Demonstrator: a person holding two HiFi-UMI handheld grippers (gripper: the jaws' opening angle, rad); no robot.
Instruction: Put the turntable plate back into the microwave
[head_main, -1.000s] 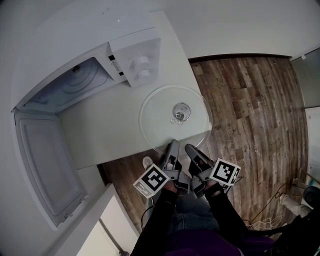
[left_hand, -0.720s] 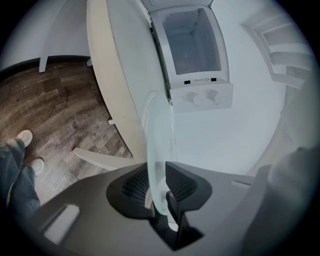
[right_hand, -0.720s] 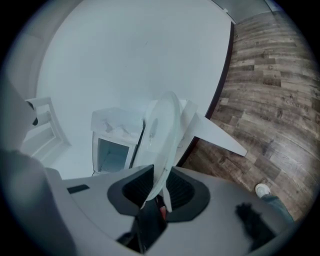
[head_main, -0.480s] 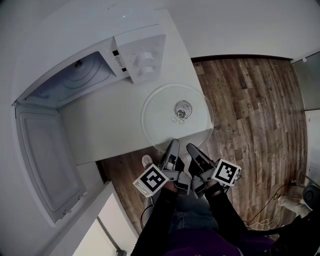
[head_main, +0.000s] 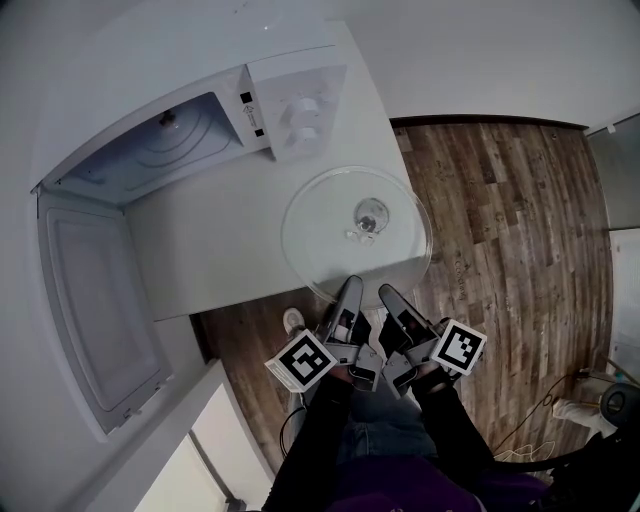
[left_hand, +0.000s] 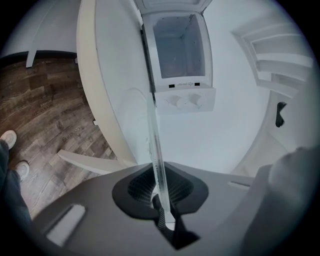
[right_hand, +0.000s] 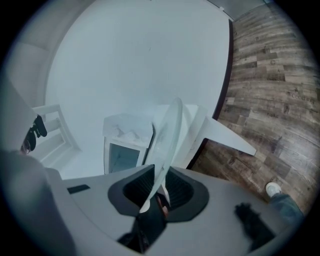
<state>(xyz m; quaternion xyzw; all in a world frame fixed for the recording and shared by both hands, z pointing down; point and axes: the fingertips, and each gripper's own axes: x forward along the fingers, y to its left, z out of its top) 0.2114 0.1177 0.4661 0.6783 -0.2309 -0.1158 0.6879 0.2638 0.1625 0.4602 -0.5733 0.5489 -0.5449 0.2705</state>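
The round clear glass turntable plate (head_main: 320, 235) lies on the white counter (head_main: 210, 260), overhanging its near corner. The white microwave (head_main: 300, 100) stands at the back left with its cavity (head_main: 165, 150) open. My left gripper (head_main: 350, 289) and right gripper (head_main: 388, 296) sit side by side at the plate's near rim. Their jaws have just been closing on it. The left gripper view shows the plate (left_hand: 154, 135) edge-on, its rim pinched in the left gripper (left_hand: 161, 192). The right gripper (right_hand: 157, 192) likewise pinches the plate's rim (right_hand: 167, 132).
The microwave door (head_main: 95, 310) hangs open to the left, towards me. Two knobs (head_main: 305, 115) sit on the control panel just behind the plate. Wooden floor (head_main: 500, 220) lies to the right and below the counter edge, with a shoe (head_main: 293, 322) and cables (head_main: 555, 415).
Both grippers stay at the plate's near rim. The left gripper has risen slightly. The head view has shifted, so the microwave sits a little further right in the picture.
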